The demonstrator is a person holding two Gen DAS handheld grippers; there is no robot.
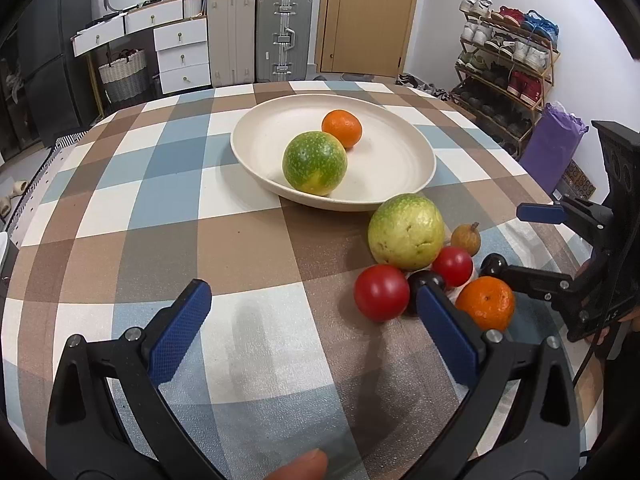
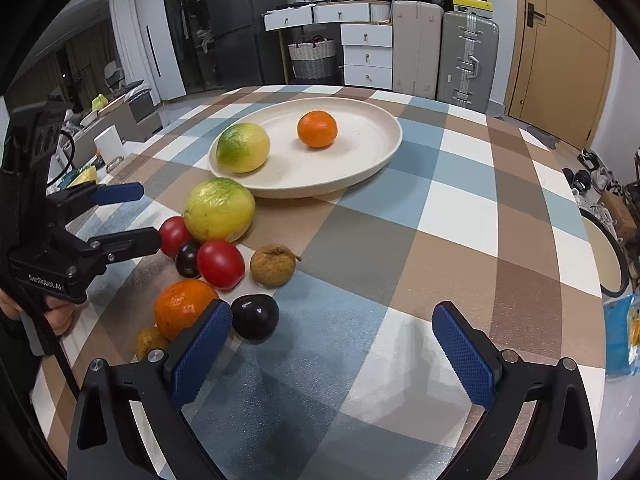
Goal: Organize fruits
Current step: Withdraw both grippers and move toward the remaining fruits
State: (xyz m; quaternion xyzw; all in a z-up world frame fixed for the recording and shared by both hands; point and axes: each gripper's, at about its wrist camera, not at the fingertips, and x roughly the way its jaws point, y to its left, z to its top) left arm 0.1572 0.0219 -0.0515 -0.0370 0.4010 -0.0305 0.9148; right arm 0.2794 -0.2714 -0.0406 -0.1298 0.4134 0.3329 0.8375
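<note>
Hovering low over the checked blue, brown and white table (image 1: 168,208), the left gripper (image 1: 312,316) points toward the cream round shallow plate (image 1: 256,136), its blue-padded jaws spread wide with nothing between them; its right finger sits just in front of a dark purple plum (image 1: 426,278). The right gripper (image 2: 332,332) is likewise low and level, jaws wide and empty, its left finger just beside a loose orange mandarin (image 2: 182,306) and a second dark plum (image 2: 255,318). On the plate lie two fruits, apart from each other: a round green-and-yellow speckled citrus (image 1: 315,163) near the front rim and a small orange mandarin (image 1: 342,128) behind it. Off the plate, a cluster sits on the table just beside its rim: one larger yellow-green citrus (image 2: 219,209), two glossy red tomatoes (image 2: 220,264) (image 2: 173,235), two dark plums with one wedged between the tomatoes, one mandarin, one brown rough-skinned fruit with a stem (image 2: 273,265), and a small yellowish-brown fruit (image 2: 150,342) partly hidden behind the right gripper's finger.
</note>
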